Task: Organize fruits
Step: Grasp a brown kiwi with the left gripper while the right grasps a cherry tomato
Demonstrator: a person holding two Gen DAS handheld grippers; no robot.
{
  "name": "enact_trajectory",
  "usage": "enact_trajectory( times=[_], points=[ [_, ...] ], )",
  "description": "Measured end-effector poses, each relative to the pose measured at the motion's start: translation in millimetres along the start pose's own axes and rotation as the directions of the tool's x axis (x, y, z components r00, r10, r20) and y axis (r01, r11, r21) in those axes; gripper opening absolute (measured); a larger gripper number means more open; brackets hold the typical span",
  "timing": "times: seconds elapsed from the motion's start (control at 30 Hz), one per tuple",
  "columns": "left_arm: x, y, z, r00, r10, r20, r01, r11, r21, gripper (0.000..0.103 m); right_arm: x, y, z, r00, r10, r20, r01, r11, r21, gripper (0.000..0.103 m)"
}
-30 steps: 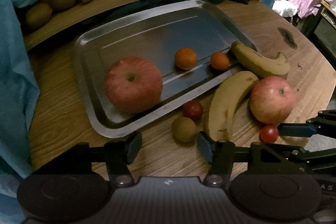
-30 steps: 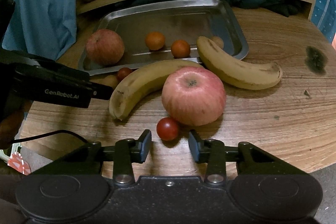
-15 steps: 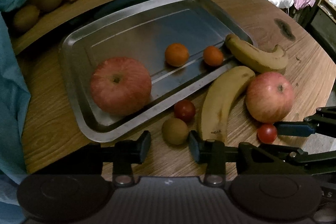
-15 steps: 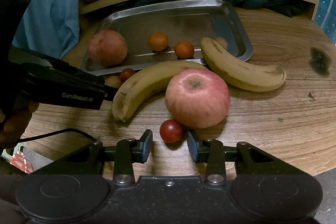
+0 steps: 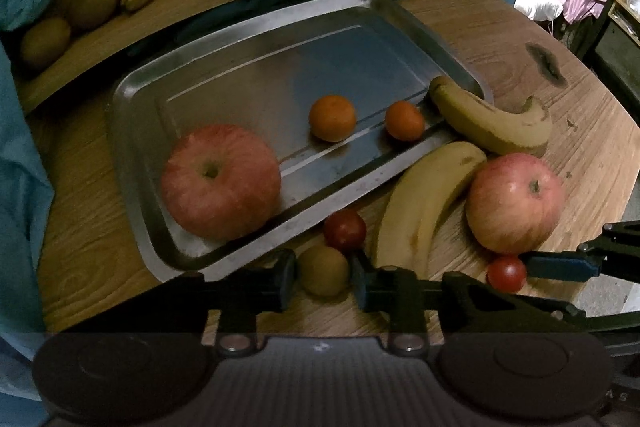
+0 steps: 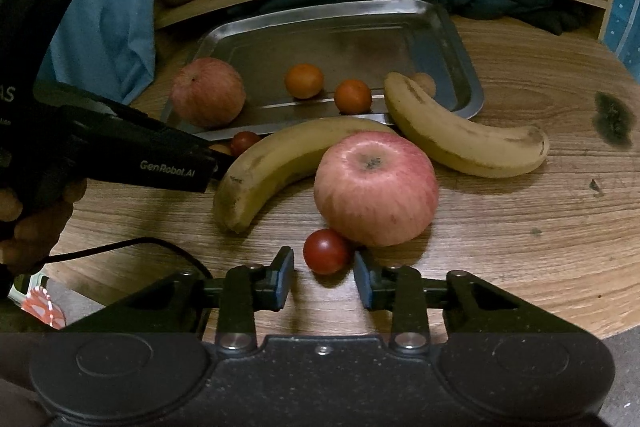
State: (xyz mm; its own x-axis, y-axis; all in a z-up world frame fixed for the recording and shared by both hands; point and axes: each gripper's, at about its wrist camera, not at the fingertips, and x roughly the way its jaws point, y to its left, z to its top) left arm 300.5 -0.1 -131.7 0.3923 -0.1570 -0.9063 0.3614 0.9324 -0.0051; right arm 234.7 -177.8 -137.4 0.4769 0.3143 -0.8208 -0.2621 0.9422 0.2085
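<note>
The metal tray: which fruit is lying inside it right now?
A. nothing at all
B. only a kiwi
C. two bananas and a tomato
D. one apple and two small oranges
D: the left wrist view shows the metal tray holding one apple and two small oranges, while the bananas and tomatoes lie on the table beside it.

White lettering reading "GenRobot.AI" is showing on the black side of the left gripper (image 6: 218,169), seen from the right wrist view above the desk's near left edge. The letters "AS" are showing cut off at the left border on that gripper's body, and again at the lower right corner of the left wrist view, too dim to read further.
</note>
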Motion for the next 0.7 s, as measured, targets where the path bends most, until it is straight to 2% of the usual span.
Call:
enact_trajectory(
  times=[0.37,0.7],
  points=[
    [-3,3,-4,1.000,-0.013,0.004,0.013,1.000,-0.027,0.032,0,0,-2,1.000,0.021,0.008,-0.021,1.000,-0.005,0.025],
    [-9,7,-14,1.000,0.000,0.000,0.000,0.998,-0.056,0.032,1,2,-2,0.999,0.044,0.012,-0.044,0.999,-0.017,0.025]
  ],
)
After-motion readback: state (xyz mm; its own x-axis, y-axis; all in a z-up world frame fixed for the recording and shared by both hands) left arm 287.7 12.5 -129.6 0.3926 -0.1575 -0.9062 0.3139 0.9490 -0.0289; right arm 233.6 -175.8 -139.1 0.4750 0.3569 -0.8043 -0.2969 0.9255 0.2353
